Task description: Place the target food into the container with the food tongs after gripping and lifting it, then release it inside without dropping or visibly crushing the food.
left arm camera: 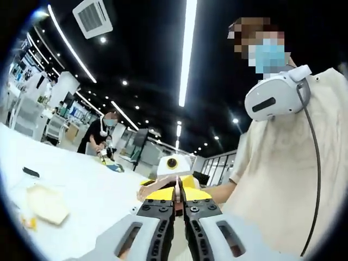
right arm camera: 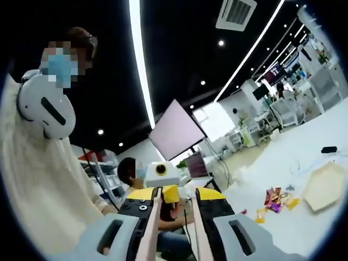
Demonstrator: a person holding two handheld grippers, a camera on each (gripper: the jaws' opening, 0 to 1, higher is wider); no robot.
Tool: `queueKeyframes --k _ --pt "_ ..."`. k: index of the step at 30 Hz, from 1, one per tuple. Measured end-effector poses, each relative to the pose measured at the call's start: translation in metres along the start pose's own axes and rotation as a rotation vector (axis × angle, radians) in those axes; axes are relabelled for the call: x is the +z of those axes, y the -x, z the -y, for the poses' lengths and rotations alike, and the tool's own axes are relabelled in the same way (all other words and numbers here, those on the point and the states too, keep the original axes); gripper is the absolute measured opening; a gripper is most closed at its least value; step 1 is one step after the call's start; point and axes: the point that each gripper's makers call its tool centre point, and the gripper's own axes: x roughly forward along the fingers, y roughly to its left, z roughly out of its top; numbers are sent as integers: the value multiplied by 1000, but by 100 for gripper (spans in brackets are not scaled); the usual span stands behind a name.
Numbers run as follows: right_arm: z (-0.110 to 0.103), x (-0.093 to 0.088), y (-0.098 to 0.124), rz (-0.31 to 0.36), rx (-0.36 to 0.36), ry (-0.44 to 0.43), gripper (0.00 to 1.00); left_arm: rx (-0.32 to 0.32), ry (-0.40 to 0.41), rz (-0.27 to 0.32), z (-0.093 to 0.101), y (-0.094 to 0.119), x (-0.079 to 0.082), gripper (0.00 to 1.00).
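In the right gripper view my right gripper (right arm camera: 175, 202) has two tan arms of the food tongs (right arm camera: 154, 228) lying along the inner faces of its jaws, which stand a little apart. Facing it close up is my left gripper (right arm camera: 161, 185), yellow and white. Several coloured food pieces (right arm camera: 274, 198) lie on the white table (right arm camera: 304, 157), beside a beige container (right arm camera: 326, 185). In the left gripper view my left gripper (left arm camera: 178, 198) is shut, jaws pressed together, with the right gripper (left arm camera: 173, 171) and a hand (left arm camera: 148, 191) just beyond. The container (left arm camera: 48, 204) lies at the left.
A person in a beige top (left arm camera: 283, 179) with a white headset stands close behind the grippers. A small black object (right arm camera: 328, 149) lies on the table past the container. Another person (left arm camera: 100, 133) works at a far table. Shelves and desks line the room.
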Motion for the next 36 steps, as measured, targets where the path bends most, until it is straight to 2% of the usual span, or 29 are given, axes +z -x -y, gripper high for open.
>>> queueKeyframes --k 5,10,22,26,28,33,36 --pt "0 -1 0 -7 2 8 28 -12 10 -15 1 -2 -2 1" --pt "-6 -7 2 -52 42 13 29 -35 29 -28 4 -2 -5 0" --pt "-14 -16 5 -111 107 31 28 -97 72 -74 13 -2 -14 1" --pt "-8 -17 5 -117 78 50 27 -60 56 -87 6 0 -16 1" --pt "-7 -21 4 -134 68 1 26 -53 51 -98 5 1 -17 1" --pt "-6 -25 2 -185 34 107 26 -14 40 -133 3 5 -22 1" --pt "-13 -25 -2 -194 63 98 25 -21 49 -129 8 8 -21 1"
